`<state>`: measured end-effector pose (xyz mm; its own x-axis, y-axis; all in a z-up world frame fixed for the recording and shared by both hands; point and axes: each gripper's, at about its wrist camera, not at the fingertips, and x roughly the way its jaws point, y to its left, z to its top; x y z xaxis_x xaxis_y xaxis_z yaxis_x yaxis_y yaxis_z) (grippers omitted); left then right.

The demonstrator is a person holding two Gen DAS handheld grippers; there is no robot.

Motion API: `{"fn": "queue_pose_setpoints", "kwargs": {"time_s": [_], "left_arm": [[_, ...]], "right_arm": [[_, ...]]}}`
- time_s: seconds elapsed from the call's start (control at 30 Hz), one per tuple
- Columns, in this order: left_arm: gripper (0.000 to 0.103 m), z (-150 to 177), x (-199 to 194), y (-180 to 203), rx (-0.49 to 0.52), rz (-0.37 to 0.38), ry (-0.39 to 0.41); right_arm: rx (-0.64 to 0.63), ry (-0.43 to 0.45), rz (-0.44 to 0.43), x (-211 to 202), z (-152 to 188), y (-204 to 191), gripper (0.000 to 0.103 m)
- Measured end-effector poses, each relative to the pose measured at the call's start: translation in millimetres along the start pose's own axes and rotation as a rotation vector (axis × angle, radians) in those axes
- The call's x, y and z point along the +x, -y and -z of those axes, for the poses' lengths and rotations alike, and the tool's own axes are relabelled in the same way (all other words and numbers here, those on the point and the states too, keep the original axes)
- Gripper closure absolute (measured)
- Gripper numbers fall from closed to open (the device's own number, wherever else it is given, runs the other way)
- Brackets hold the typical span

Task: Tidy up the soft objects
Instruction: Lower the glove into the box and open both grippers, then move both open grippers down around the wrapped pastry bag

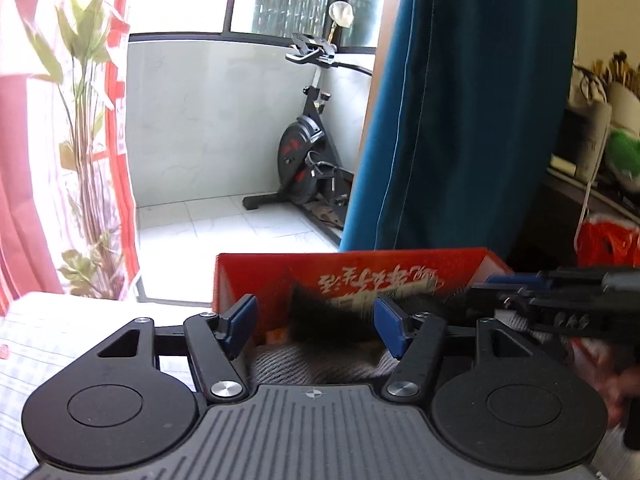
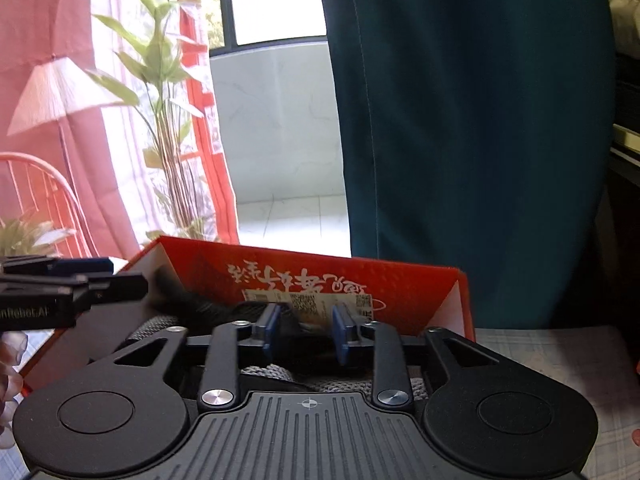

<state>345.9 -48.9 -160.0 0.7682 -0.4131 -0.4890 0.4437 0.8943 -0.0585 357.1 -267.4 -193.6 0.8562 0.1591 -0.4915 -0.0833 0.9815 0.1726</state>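
Observation:
A red cardboard box [image 1: 400, 272] with white lettering sits on the bed, and it also shows in the right wrist view [image 2: 400, 292]. Grey and black knitted soft fabric [image 1: 320, 364] lies inside it, also seen in the right wrist view [image 2: 264, 372]. My left gripper [image 1: 316, 326] is open above the box, with nothing between its blue pads. My right gripper [image 2: 306, 328] hovers over the box with its jaws partly apart and empty. The right gripper also shows in the left wrist view [image 1: 560, 296], and the left gripper shows in the right wrist view [image 2: 72, 284].
A pale checked bedsheet [image 1: 48, 344] lies under the box. A teal curtain [image 1: 460, 120] hangs behind it. An exercise bike [image 1: 308, 152] stands on the balcony. A plant [image 2: 168, 120] and red curtains [image 2: 60, 40] are on the left. A cluttered shelf [image 1: 600, 140] is on the right.

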Motion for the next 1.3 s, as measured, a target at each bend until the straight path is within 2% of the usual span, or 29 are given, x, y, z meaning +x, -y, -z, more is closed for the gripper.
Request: {"fn": "queue_pose_setpoints", "kwargs": {"time_s": [0.07, 0.33, 0.53, 0.7, 0.9, 1.1, 1.2, 1.3], "left_arm": [[0.036, 2.0, -9.8, -1.3, -0.01, -0.002, -0.005], [0.036, 9.3, -51.9, 12.3, -0.011, 0.018, -0.02], [0.036, 32.7, -84.0, 36.7, 0.001, 0.072, -0.058], [0.035, 61.4, -97.8, 54.8, -0.001, 0.125, -0.11], [0.035, 96.6, -92.6, 67.4, -0.039, 0.166, -0.21], [0.035, 120.9, -68.5, 79.6, -0.055, 0.228, -0.3], [0.035, 127.1, -57.3, 85.0, -0.104, 0.265, -0.317], [0.034, 134.3, -47.6, 90.0, -0.146, 0.307, -0.328]], "right_arm": [[-0.03, 0.004, 0.006, -9.3, 1.4, -1.6, 0.062], [-0.148, 0.013, -0.02, -74.8, 20.0, 0.8, 0.061], [-0.228, -0.005, -0.054, -131.9, 48.2, 4.0, 0.057], [-0.259, -0.063, -0.079, -159.0, 83.4, 5.3, 0.054], [-0.3, -0.192, -0.086, -161.5, 138.2, 9.6, 0.05], [-0.444, -0.284, -0.094, -154.0, 177.5, -6.2, 0.039], [-0.425, -0.295, -0.092, -148.1, 181.9, -6.5, 0.038], [-0.408, -0.269, -0.112, -143.7, 183.3, -4.6, 0.04]]}}
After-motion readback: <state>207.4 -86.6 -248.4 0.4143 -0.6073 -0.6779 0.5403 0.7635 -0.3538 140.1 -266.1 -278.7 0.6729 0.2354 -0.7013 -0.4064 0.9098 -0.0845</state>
